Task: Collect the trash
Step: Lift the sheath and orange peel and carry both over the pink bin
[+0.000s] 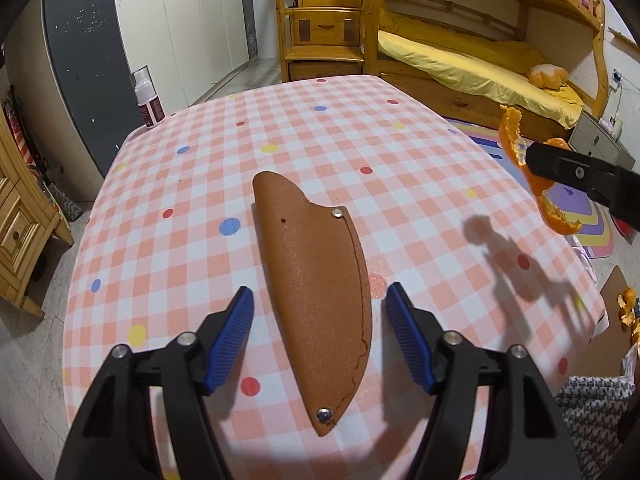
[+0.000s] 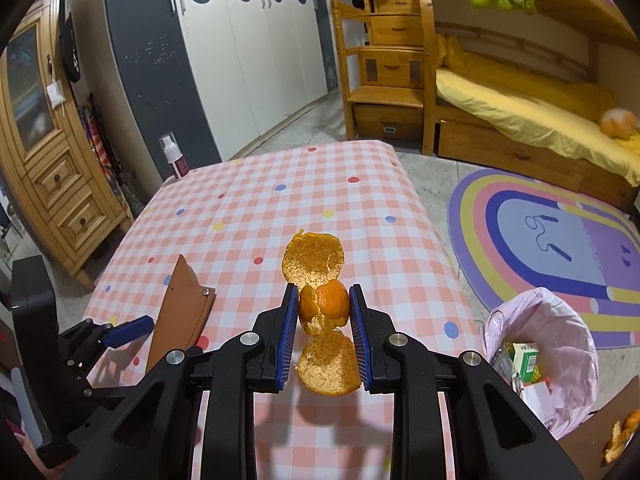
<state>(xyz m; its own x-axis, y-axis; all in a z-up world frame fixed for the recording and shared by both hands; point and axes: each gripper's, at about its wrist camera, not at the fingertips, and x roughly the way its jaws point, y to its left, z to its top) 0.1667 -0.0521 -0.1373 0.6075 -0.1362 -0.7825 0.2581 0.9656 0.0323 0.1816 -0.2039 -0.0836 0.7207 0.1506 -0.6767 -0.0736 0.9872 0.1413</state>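
My right gripper [image 2: 324,312] is shut on an orange peel [image 2: 324,304] and holds it above the checked table [image 2: 320,184]; the peel [image 1: 516,148] and the gripper [image 1: 560,166] also show at the right of the left wrist view. My left gripper [image 1: 320,320] is open, its blue pads on either side of a brown leather sheath [image 1: 316,280] that lies on the table [image 1: 320,128]. The sheath [image 2: 180,312] and the left gripper [image 2: 128,328] also show at the left of the right wrist view.
A bin with a pink liner [image 2: 540,352] holding trash stands on the floor right of the table. More orange peel [image 2: 620,436] lies on a brown surface at the far right. A spray bottle [image 2: 174,158] stands at the table's far left corner. A rainbow rug [image 2: 560,232] lies beyond.
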